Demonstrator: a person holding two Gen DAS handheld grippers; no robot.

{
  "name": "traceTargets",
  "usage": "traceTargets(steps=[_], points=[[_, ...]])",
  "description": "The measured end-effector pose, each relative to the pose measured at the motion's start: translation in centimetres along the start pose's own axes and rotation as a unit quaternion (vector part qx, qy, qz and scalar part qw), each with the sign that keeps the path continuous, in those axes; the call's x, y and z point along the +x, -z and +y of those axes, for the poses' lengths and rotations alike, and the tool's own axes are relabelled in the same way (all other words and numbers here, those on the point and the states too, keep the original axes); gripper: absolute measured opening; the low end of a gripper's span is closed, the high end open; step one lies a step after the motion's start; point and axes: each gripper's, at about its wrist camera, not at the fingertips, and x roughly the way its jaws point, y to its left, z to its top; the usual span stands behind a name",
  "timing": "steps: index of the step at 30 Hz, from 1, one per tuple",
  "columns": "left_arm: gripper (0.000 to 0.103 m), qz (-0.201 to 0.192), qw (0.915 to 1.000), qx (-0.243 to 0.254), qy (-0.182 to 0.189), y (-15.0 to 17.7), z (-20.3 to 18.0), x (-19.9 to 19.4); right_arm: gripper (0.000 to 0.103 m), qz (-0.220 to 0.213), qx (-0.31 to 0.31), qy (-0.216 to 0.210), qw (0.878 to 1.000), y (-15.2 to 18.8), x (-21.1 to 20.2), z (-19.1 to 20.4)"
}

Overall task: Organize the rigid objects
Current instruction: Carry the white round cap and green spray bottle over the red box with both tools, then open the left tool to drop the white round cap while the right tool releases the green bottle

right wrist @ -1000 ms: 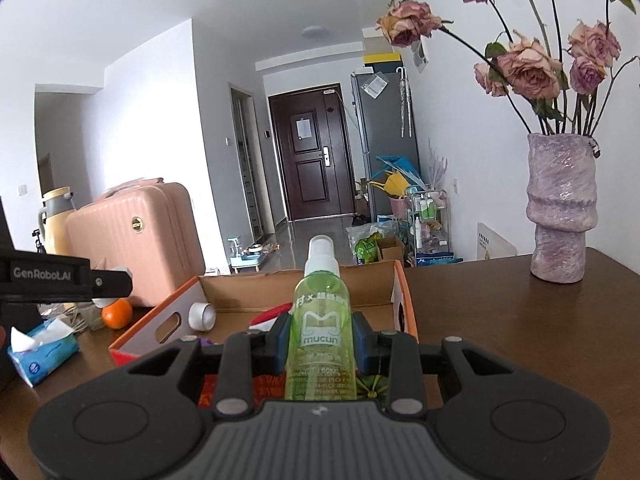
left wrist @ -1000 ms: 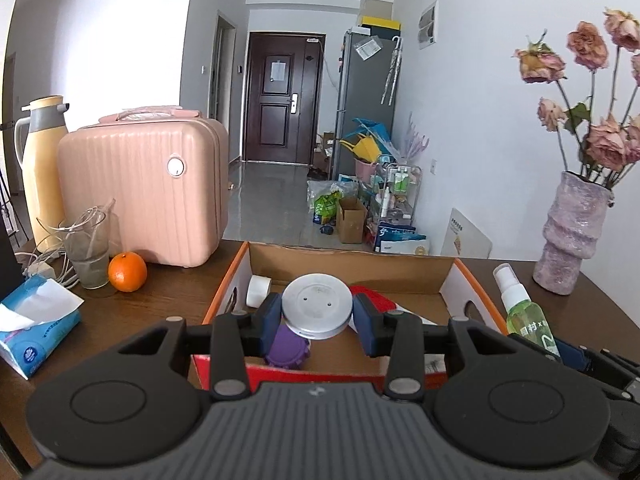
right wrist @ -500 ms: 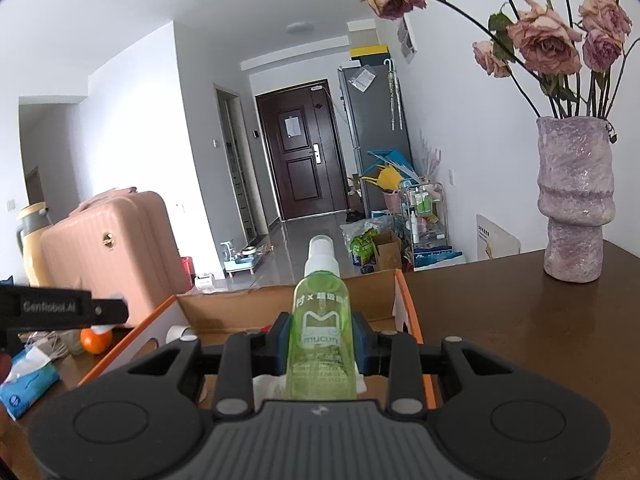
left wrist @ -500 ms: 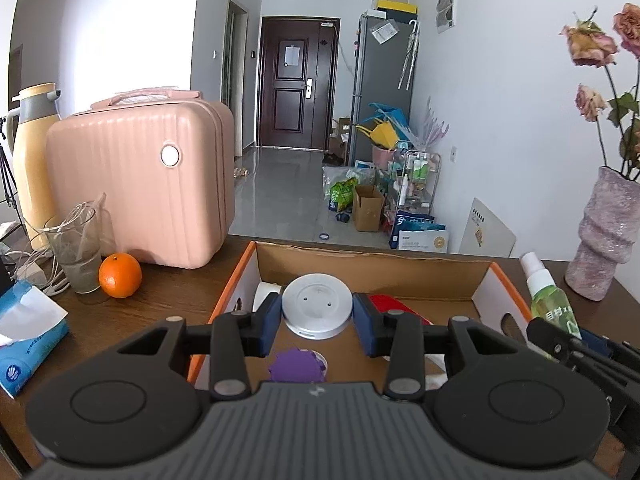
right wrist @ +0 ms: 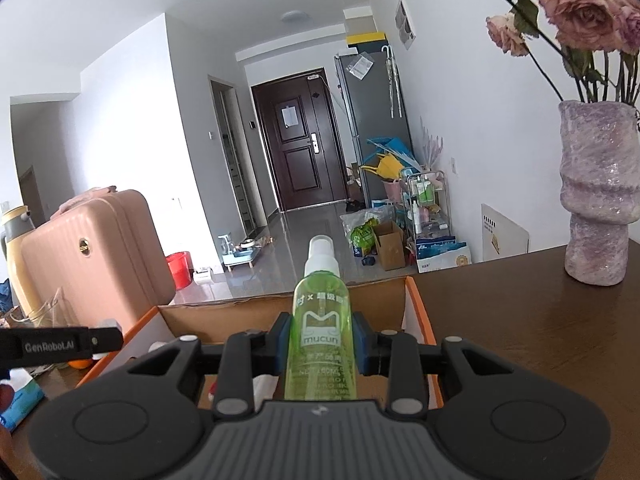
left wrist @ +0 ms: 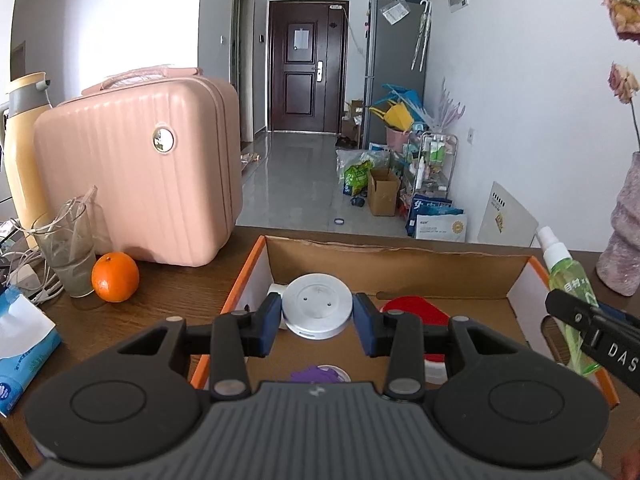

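My left gripper point(left wrist: 318, 316) is shut on a round silver tin point(left wrist: 317, 306), held above the open cardboard box point(left wrist: 396, 268) with orange edges. Below it in the box lie a purple-lidded item point(left wrist: 318, 374), a red object point(left wrist: 412, 308) and a white tape roll point(left wrist: 276, 290). My right gripper point(right wrist: 322, 344) is shut on an upright green spray bottle point(right wrist: 322, 328) with a white nozzle, over the box's near right part point(right wrist: 418, 308). In the left wrist view that bottle point(left wrist: 566, 280) and the right gripper's body show at the box's right side.
A pink suitcase point(left wrist: 136, 176), a yellow thermos point(left wrist: 24, 148), a glass with cables point(left wrist: 66, 256), an orange point(left wrist: 115, 277) and a tissue pack point(left wrist: 20, 344) stand left of the box on the dark wooden table point(right wrist: 520, 320). A purple vase with dried roses point(right wrist: 600, 196) stands at the right.
Both grippers have moved forward over the box with their loads; the box's near wall has slid under the left gripper, and the vase has shifted toward the right edge.
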Motion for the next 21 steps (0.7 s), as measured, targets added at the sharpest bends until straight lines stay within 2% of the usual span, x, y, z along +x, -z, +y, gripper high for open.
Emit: traceTargets(steps=[11, 21], points=[[0.040, 0.022, 0.9995, 0.011, -0.017, 0.3, -0.1, 2.7, 0.030, 0.019, 0.002, 0.007, 1.000, -0.4, 2.6, 0.2], [0.040, 0.040, 0.9986, 0.023, -0.024, 1.3, -0.2, 4.1, 0.030, 0.040, 0.008, 0.006, 0.999, 0.4, 3.2, -0.2]])
